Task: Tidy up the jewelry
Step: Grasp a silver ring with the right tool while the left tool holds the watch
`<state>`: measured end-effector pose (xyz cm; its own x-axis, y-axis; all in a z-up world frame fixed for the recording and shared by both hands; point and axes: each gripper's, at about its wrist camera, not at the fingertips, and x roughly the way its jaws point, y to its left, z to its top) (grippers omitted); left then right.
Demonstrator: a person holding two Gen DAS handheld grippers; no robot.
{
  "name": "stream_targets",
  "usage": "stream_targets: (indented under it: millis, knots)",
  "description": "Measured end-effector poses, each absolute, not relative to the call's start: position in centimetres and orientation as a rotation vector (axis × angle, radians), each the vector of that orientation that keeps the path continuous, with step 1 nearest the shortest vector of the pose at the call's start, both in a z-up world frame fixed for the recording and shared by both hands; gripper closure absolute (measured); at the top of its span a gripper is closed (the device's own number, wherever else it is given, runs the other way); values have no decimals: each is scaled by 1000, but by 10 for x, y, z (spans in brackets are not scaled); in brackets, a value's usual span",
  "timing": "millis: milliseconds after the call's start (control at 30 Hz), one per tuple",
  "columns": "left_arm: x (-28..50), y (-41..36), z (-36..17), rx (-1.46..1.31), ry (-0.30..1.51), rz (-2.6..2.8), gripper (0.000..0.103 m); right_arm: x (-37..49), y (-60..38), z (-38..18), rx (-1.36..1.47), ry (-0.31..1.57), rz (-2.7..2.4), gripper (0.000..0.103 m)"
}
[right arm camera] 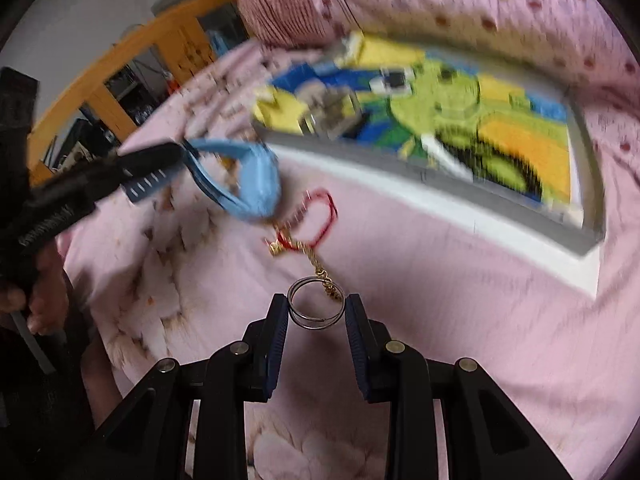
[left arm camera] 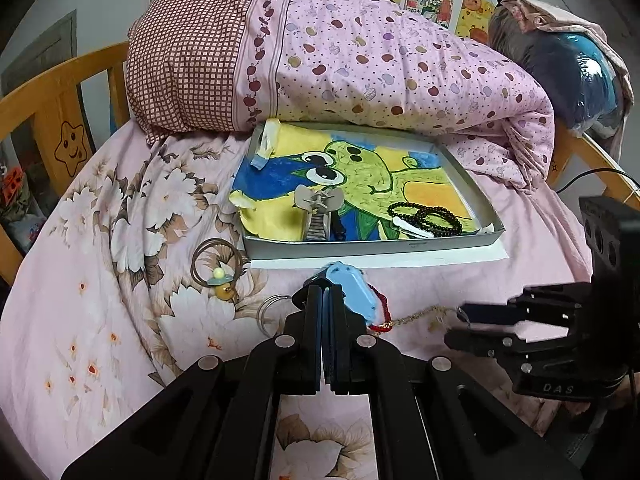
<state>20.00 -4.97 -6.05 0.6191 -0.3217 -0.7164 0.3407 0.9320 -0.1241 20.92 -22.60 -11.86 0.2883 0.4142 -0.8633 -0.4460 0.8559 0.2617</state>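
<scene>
A: Between the right claw (right arm camera: 316, 312) pads: the key ring (right arm camera: 316, 301), pinched. Chain runs up-frame to the red cord (right arm camera: 320, 216).

B: Left claw (left arm camera: 328, 300)?

A: Pressed together on the blue tag (left arm camera: 352, 292). Keychain strung between both; tray (left arm camera: 360, 249) lies beyond, upper frame.

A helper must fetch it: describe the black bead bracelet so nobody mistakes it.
Find the grey tray lined with a frog drawing on the pink bed. The bracelet lies in its near right corner: coiled strands of small black beads, beside a white clip.
</scene>
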Motion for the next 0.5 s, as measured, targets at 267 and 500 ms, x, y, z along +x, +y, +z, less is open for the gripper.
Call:
stream_targets:
  millis: [267, 500]
  knots:
    - [197, -52, -60, 33, 810, -391, 102, 204, -220, -125, -40, 1196, 626, 75]
    - [197, -52, -60, 31, 805, -391, 102, 199, -224, -101, -15, 1069, 664, 75]
